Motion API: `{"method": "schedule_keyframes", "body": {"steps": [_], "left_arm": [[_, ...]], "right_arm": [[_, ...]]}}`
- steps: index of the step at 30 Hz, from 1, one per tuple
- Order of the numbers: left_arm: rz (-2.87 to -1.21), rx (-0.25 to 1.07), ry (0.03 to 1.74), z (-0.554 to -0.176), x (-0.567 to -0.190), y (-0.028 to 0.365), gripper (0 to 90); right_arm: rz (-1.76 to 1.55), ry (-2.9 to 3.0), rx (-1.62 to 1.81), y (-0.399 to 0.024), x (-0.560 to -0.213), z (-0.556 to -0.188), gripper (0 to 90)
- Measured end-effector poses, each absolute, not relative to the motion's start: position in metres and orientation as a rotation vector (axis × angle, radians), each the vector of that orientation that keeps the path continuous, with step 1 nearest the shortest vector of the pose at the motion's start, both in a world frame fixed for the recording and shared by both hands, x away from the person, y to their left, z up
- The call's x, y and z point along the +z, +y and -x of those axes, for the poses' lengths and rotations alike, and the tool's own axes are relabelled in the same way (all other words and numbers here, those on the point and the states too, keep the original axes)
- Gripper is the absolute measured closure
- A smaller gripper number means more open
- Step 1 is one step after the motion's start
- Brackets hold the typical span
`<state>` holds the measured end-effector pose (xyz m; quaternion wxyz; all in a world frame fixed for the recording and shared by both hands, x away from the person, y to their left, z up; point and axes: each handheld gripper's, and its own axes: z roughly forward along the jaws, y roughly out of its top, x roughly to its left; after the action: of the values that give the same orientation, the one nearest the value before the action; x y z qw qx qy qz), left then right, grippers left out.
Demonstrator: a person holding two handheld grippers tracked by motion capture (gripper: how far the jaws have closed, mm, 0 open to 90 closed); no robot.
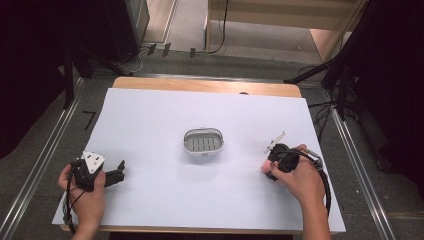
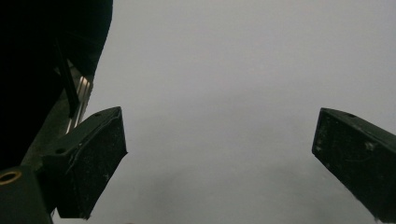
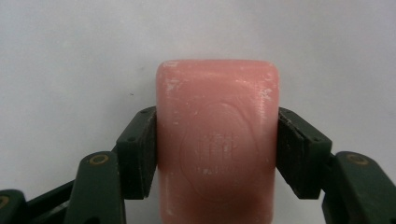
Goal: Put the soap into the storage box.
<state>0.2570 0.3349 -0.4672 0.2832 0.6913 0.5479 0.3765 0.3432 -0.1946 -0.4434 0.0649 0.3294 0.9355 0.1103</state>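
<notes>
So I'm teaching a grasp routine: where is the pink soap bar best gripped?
Across its two long flat sides near the middle, coming from one short end, as the right claw holds the soap bar: those faces are parallel, so the pads sit flush.

A pink soap bar (image 3: pixel 217 144) with a faint oval stamp lies flat near the desk's (image 1: pixel 150 200) right edge, pinched on both long sides.

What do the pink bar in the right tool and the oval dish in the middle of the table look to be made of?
The pink rectangular bar looks like soap: waxy matte surface, whitish scuffs, rounded edges and an oval stamp pressed into its face. The oval grey-white dish seems to be moulded plastic, judging by its smooth pale rim and slotted grey insert, though from the high view ceramic cannot be ruled out.
</notes>
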Motion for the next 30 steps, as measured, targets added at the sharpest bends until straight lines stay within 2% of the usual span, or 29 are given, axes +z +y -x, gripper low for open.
{"method": "schedule_keyframes", "body": {"steps": [12,19,30], "left_arm": [[-1.855,1.001,1.468,-0.257,-0.467,0.336,3.6],[-1.848,1.015,1.466,-0.257,-0.467,0.334,6.5],[-1.851,1.017,1.464,-0.257,-0.467,0.335,6.5]], "right_arm": [[-0.816,2.86,0.399,-0.183,-0.415,-0.348,39.1],[-0.763,2.874,0.417,-0.176,-0.406,-0.352,39.1],[-0.673,2.956,0.41,-0.16,-0.407,-0.367,39.1]]}}
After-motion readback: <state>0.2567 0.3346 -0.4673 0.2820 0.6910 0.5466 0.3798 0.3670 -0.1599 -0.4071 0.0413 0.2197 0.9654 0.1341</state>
